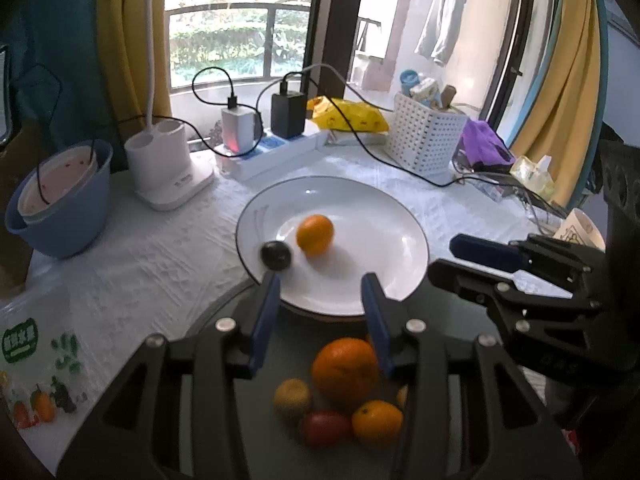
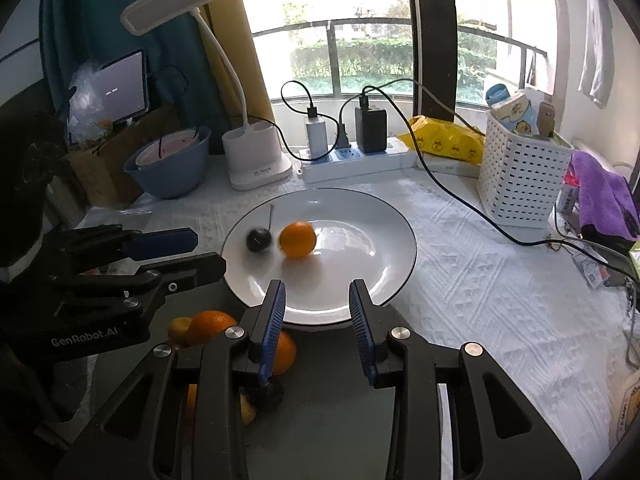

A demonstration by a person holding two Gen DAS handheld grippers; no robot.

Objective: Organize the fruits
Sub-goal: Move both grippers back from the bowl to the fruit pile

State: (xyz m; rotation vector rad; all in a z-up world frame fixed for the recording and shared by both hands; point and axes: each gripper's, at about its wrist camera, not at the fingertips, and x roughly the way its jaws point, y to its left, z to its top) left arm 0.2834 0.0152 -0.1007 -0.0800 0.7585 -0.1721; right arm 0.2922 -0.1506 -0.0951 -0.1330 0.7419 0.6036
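Left gripper (image 1: 320,292): mine, jaws spread wide, nothing between them, hovering over the near rim of the plate.
Right gripper (image 2: 318,300): also spread and empty, poised at the same near rim, just beside the left one.
Plate (image 1: 380,216): white, dark-edged, straight ahead of both sets of fingers; its near edge overlaps the dark tray.
On the plate: one orange (image 1: 315,234) and a dark plum (image 1: 276,255), touching or nearly so, left of centre.
Pile (image 1: 344,392): below my left fingers, on the dark tray (image 2: 320,420), sits a big orange with smaller oranges, a yellowish fruit and a red one around it.
Key relation: the pile lies under and behind the left fingertips, so I judge the next pick means dipping down and back, not forward. Round fruit, no long axis to line up.
Nearer hand: left, I reckon; the big orange is almost under its right finger.
In the way: the right gripper crowds my left side; plate rim close.
Around: black cable (image 2: 460,196), white basket (image 2: 520,176), blue bowl (image 1: 60,216), lamp base (image 1: 168,164), all well apart.
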